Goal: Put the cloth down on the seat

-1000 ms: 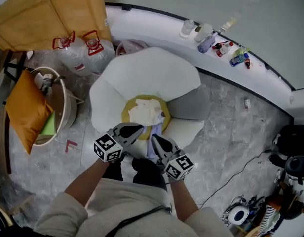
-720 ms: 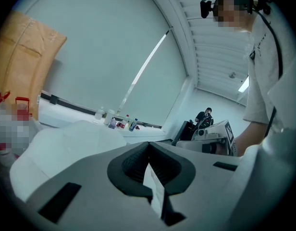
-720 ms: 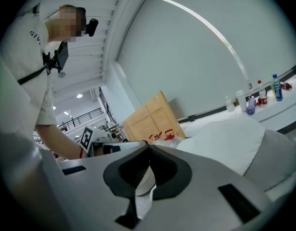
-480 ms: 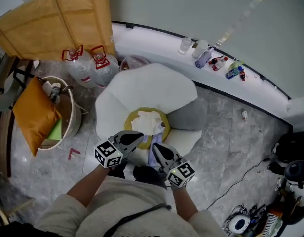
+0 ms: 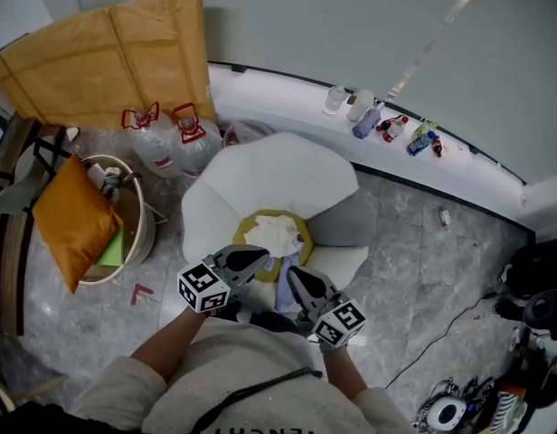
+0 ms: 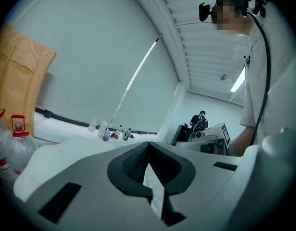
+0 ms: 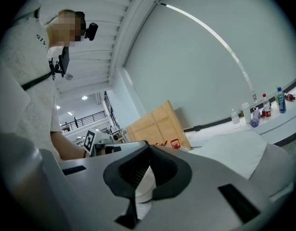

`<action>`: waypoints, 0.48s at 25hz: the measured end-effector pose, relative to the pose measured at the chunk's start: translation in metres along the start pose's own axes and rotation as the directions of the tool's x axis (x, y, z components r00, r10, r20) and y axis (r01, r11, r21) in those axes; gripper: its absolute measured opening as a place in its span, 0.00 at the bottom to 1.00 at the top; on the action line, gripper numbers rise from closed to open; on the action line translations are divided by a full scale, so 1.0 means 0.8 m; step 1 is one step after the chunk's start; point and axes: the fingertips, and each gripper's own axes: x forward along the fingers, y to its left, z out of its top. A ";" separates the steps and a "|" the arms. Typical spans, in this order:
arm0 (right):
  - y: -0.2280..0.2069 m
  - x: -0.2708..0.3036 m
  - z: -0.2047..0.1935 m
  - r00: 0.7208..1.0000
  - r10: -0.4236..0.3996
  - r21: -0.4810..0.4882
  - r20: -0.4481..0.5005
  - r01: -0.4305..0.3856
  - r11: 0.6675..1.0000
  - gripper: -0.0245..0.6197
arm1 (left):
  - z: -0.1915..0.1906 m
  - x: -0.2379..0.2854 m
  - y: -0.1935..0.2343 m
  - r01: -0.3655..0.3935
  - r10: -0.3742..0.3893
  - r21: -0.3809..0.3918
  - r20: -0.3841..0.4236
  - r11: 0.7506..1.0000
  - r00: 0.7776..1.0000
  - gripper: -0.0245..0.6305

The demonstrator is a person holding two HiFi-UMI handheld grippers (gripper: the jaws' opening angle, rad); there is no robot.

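A white petal-shaped upholstered armchair [image 5: 278,183] stands on the grey marbled floor [image 5: 414,269], and the person stands at its front edge with both grippers held over it. The left gripper [image 5: 259,259] reaches in from the chair's front left. In the left gripper view its jaws are pressed together [image 6: 148,147] on a thin fold of pale white-and-lavender cloth [image 6: 154,189]. The right gripper [image 5: 294,277] comes in from the chair's front right. Its jaws are likewise fully closed [image 7: 148,149], with white fabric of the same cloth [image 7: 143,183] pinched between the pads.

In the head view the cloth [image 5: 285,285] hangs between the two grippers, at the front of the chair's round yellow seat cushion [image 5: 249,223]. A crumpled white heap [image 5: 275,235] lies on that cushion just behind the grippers. I cannot tell whether it is the far end of the held cloth or a separate piece.

Behind the chair runs a curved white ledge [image 5: 287,93] carrying a row of small plastic bottles [image 5: 378,120]. To the chair's left stand two clear water jugs with red handles [image 5: 161,147], flat brown cardboard sheets [image 5: 107,52] leaning on the wall, and an orange cushion [image 5: 75,224] propped against a round wooden tub [image 5: 138,233].
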 end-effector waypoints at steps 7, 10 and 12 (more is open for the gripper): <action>0.020 -0.002 0.032 1.000 0.015 -0.023 0.010 -0.015 1.000 0.07 | 0.031 -0.018 -0.008 -0.027 0.027 0.024 0.025 0.999 0.999 0.06; 0.018 -0.007 0.046 1.000 0.003 -0.024 0.024 -0.003 1.000 0.07 | 0.046 -0.023 -0.010 -0.045 0.043 0.025 0.045 0.999 0.998 0.06; 0.016 -0.009 0.055 1.000 0.000 -0.022 0.031 0.001 1.000 0.07 | 0.059 -0.026 -0.009 -0.057 0.055 0.018 0.066 0.998 0.996 0.06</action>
